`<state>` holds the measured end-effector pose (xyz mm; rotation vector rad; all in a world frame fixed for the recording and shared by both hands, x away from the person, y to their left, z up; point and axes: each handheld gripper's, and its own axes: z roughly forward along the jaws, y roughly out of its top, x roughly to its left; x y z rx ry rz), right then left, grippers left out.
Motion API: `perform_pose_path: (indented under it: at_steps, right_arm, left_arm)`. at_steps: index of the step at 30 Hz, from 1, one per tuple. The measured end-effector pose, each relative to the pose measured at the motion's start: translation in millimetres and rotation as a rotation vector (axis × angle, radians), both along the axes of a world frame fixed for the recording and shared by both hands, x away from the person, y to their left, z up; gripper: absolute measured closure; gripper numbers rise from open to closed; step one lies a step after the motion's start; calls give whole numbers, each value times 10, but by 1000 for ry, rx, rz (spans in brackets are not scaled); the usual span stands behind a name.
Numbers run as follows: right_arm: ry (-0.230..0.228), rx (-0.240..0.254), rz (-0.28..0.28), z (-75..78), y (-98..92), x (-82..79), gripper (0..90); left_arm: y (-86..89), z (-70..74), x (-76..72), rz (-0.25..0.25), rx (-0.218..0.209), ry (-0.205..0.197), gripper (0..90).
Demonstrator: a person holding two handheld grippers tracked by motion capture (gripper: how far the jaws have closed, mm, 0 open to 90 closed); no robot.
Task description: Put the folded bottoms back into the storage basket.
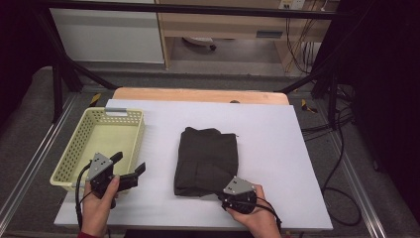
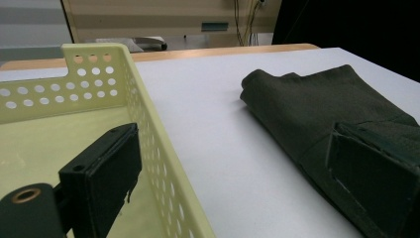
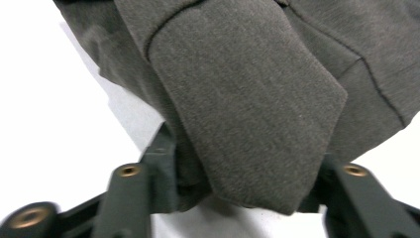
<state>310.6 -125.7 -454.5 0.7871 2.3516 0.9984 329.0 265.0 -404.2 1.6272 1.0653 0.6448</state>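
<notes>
A wide white-topped table [image 1: 277, 163] with a wooden far edge carries everything. On its left part stands a pale yellow perforated plastic basket [image 1: 130, 144], its bottom bare. Near the middle of the table lies a folded dark grey-green cloth garment [image 1: 207, 157], flat, well apart from the basket. The right gripper [image 1: 224, 194], held in the person's right hand [image 1: 260, 220], sits at the garment's near right corner; in the right gripper view its jaws stand on either side of that folded corner [image 3: 247, 124] and clasp it. The left gripper [image 1: 130, 166], in the left hand [image 1: 96, 208], hangs over the basket's near right rim with its jaws spread apart, grasping nothing.
</notes>
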Motion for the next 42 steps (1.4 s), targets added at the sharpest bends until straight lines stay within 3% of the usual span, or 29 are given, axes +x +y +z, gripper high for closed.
perform_pose_path:
  at_steps: [3, 8, 20, 25, 42]
  right_arm:
    - [3, 16, 4, 23, -14, -2, 575]
    - [3, 29, 11, 56, -35, -8, 614]
    - [39, 45, 32, 129, -105, -131, 614]
    - [76, 61, 36, 112, -116, -92, 600]
    - [81, 36, 47, 145, -159, -171, 603]
  left_arm:
    - [4, 0, 2, -1, 0, 1, 72]
    - [11, 4, -1, -2, -2, 2, 72]
    - [35, 20, -9, 8, -14, -11, 74]
    - [34, 39, -24, 3, -16, -24, 75]
    - [-53, 95, -90, -29, -10, -28, 70]
